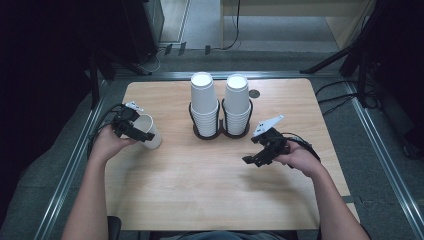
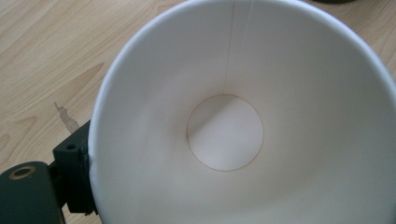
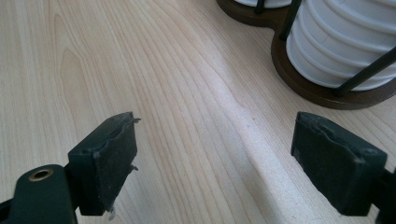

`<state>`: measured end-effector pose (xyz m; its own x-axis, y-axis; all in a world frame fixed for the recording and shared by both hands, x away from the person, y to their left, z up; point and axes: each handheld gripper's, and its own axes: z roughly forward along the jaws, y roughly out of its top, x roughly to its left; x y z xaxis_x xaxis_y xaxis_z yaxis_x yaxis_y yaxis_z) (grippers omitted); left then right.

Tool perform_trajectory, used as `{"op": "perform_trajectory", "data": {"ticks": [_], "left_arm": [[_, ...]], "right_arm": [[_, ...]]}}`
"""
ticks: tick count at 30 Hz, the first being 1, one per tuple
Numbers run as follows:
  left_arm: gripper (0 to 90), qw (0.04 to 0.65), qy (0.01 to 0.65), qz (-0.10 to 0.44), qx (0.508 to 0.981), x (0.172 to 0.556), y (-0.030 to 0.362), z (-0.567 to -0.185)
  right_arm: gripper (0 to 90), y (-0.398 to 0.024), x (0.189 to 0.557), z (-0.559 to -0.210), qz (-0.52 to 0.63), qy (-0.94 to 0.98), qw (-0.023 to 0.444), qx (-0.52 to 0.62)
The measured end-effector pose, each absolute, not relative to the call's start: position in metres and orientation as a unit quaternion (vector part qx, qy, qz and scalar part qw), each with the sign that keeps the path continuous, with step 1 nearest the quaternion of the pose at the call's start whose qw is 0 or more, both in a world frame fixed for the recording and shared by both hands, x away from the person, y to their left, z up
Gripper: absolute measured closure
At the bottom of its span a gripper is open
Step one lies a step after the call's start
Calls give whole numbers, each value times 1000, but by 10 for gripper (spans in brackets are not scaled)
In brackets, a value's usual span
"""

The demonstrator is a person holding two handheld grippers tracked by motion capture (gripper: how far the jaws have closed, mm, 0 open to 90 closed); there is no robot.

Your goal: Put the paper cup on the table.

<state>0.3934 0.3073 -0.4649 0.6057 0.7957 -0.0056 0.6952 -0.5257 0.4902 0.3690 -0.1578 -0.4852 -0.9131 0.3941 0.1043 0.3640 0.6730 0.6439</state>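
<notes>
High view: my left gripper (image 1: 134,131) is clamped on the rim of a single paper cup (image 1: 148,131) at about 9 o'clock on the table (image 1: 200,190), well apart from the two cup stacks (image 1: 204,102) standing in a dark holder (image 1: 220,133) at 12 o'clock. My right gripper (image 1: 256,159) hovers at about 3 o'clock, just below the holder, jaws spread and holding nothing.

Left gripper view: I look straight into the cup (image 2: 243,116); its mouth faces the camera, its round bottom shows at centre, and one jaw sits against the outside of the wall at 8 o'clock. The other jaw is hidden, presumably inside the rim.

Right gripper view: the two black jaws stand wide apart over bare wood, with the holder's base (image 3: 322,91) and the lowest cup rims of one stack (image 3: 345,42) at 1 o'clock.

Handling, as I judge it: the cup is very light and thin-walled. It should dent or go oval under a hard squeeze, and its smooth coated surface may slip. The rolled rim is the stiffest part, so a light pinch across the wall there suits best. An empty cup tips easily when set down.
</notes>
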Motion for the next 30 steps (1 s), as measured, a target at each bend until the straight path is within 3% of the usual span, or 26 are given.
{"op": "perform_trajectory", "data": {"ticks": [8, 30], "left_arm": [[14, 230, 435, 102, 865, 395, 307, -467], [11, 280, 443, 95, 847, 388, 316, -443]], "right_arm": [[146, -158, 369, -485, 347, 914, 22, 207], [146, -158, 369, -485, 348, 915, 22, 204]]}}
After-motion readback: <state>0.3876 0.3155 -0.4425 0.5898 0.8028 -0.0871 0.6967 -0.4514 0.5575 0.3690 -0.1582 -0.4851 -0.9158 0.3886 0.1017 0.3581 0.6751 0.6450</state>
